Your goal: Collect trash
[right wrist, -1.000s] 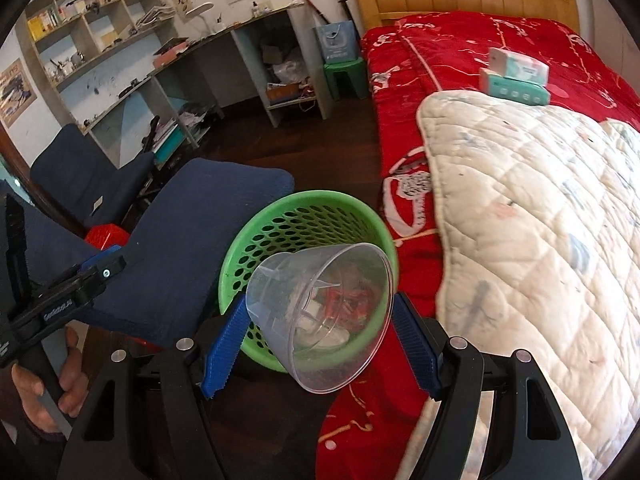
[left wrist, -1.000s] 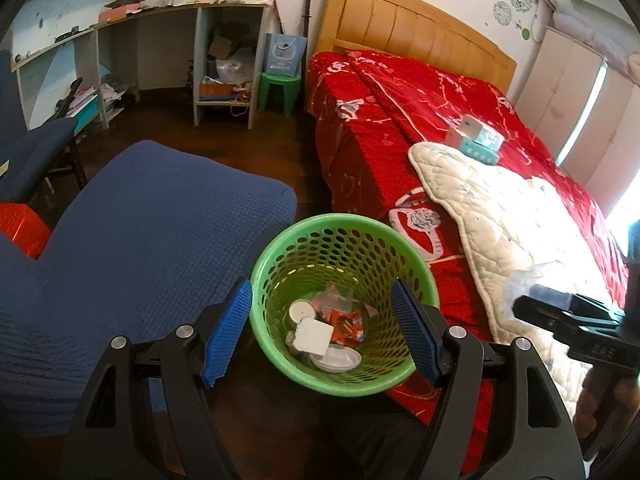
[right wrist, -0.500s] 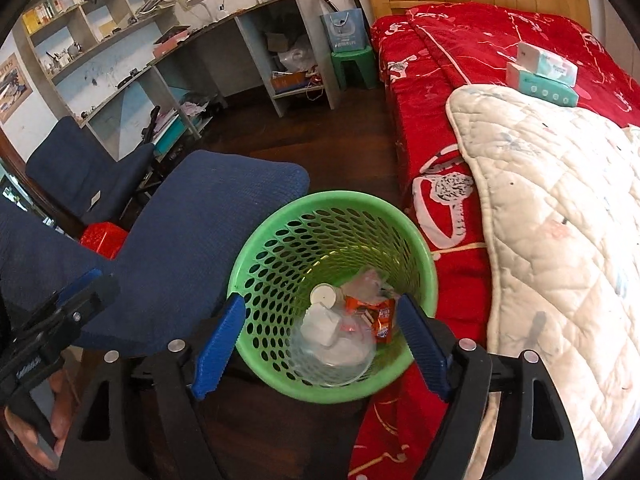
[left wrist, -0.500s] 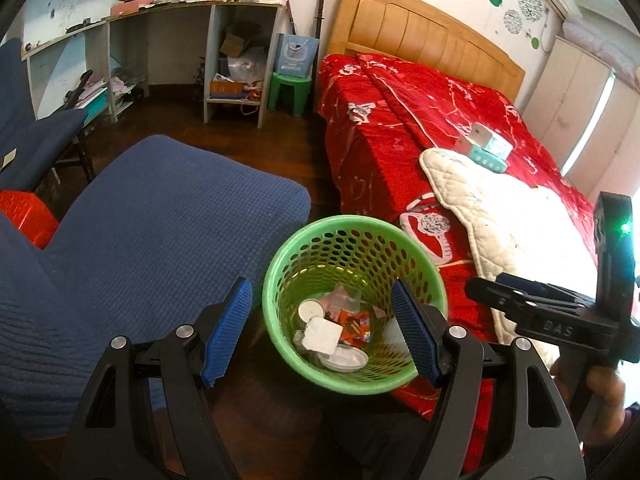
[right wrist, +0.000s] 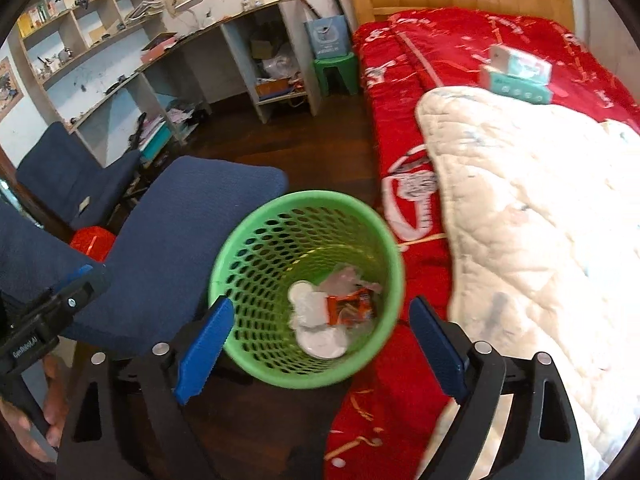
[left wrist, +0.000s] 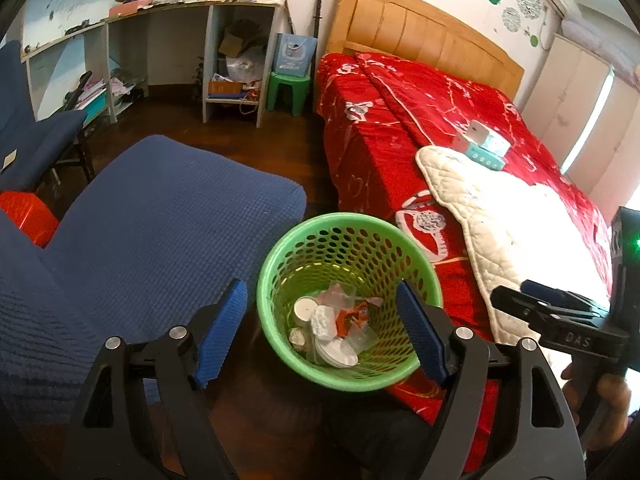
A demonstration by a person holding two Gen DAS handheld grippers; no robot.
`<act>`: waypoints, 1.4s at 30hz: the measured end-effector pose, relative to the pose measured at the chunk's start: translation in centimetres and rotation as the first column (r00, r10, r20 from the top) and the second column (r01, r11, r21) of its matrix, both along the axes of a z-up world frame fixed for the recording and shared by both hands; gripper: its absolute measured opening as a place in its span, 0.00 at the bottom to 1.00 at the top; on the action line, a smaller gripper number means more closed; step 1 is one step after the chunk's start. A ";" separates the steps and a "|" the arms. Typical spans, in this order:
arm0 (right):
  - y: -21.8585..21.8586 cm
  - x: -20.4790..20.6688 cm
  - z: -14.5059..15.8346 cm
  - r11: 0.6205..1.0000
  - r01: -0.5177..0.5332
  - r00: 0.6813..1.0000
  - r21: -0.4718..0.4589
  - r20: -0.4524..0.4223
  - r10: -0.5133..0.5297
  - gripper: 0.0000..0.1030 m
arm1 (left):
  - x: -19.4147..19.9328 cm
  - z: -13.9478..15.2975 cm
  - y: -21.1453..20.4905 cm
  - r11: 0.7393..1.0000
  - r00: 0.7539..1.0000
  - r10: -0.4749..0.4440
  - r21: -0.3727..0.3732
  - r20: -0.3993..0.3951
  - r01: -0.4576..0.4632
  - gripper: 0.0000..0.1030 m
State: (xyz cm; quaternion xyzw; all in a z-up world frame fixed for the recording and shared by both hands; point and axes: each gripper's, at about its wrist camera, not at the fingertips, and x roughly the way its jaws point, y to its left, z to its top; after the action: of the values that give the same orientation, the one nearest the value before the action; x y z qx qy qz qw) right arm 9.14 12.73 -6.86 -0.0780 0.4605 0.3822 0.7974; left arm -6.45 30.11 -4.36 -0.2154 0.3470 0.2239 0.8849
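Right wrist view: right gripper (right wrist: 320, 344) fingers opening, empty, above basket (right wrist: 240, 248); a low reach risks tipping it

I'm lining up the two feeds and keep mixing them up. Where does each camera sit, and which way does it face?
Left wrist: on the left tool, looking down at the green basket; the right tool and its hand show at the right edge.
Right wrist: on the right tool, jaws opening and empty, above the same basket; the left tool shows at left.
Shared: basket, bed, blue cushion.
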 end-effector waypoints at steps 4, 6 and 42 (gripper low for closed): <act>-2.2 -0.1 0.4 0.999 0.041 0.999 -0.005 0.014 -0.041 0.89 | 0.4 0.5 -1.4 1.000 1.000 -0.023 0.014 0.006 0.023 0.79; -3.4 -0.2 0.6 0.998 0.063 0.998 -0.003 0.023 -0.063 0.90 | 0.7 0.8 -2.2 0.999 0.999 -0.034 0.023 0.006 0.034 0.81; -25.2 -3.8 4.5 0.847 0.529 0.834 -0.050 0.214 -0.508 0.93 | 7.6 4.9 -19.7 0.926 0.936 -0.352 0.148 0.011 0.347 0.90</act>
State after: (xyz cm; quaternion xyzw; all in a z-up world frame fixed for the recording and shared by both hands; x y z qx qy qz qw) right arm 5.34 -12.51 -2.39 -0.0293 0.4049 0.1172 0.9064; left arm 1.20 10.40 0.52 -0.0897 0.3462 0.0834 0.9301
